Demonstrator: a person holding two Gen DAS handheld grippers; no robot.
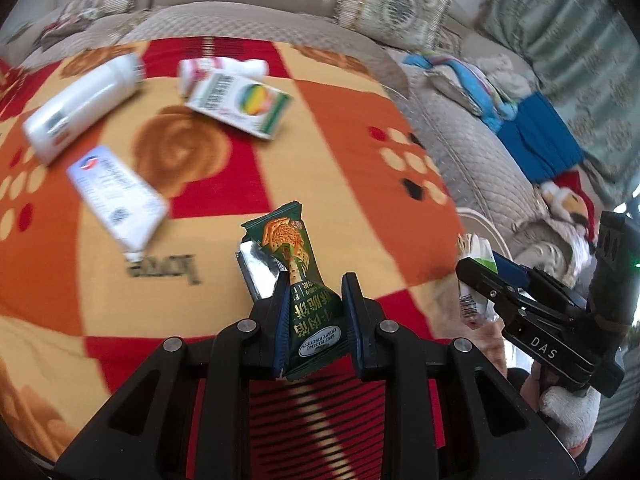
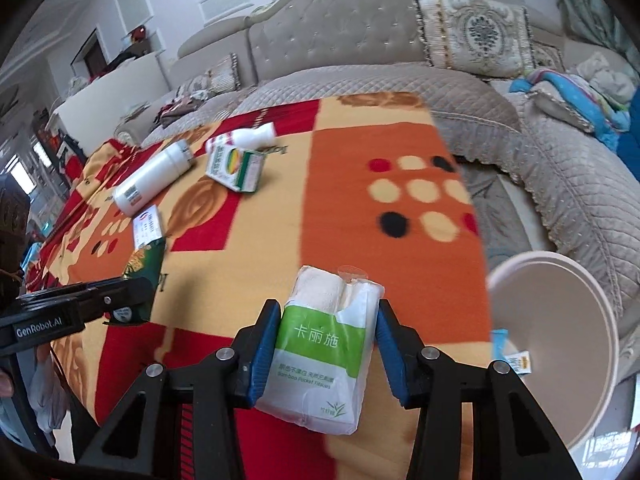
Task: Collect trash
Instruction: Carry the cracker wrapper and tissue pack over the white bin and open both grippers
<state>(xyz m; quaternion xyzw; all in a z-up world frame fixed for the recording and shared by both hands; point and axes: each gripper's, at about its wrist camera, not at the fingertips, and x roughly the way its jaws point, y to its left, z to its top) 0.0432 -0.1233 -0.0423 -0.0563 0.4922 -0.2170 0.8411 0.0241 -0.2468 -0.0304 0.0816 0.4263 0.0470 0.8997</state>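
My left gripper (image 1: 318,280) is shut on a green biscuit wrapper (image 1: 296,248), which sticks up out of the jaws above the blanket. In the right wrist view the same wrapper (image 2: 144,264) shows at the left in the left gripper (image 2: 132,292). A white and green pocket tissue pack (image 2: 320,352) is clamped between the blue pads of my right gripper (image 2: 328,308), which is shut on it. Seen from the left wrist, the right gripper (image 1: 476,276) holds the tissue pack (image 1: 474,308) at the right, past the blanket's edge. A pale round bin (image 2: 532,258) stands just right of the tissue pack.
On the red, orange and cream blanket (image 1: 340,128) lie a white bottle (image 1: 80,104), a white tube (image 1: 116,200), a green and white carton (image 1: 244,104) and a small bottle (image 1: 216,70). A quilted grey sofa (image 2: 560,184) with cushions and clothes curves behind and to the right.
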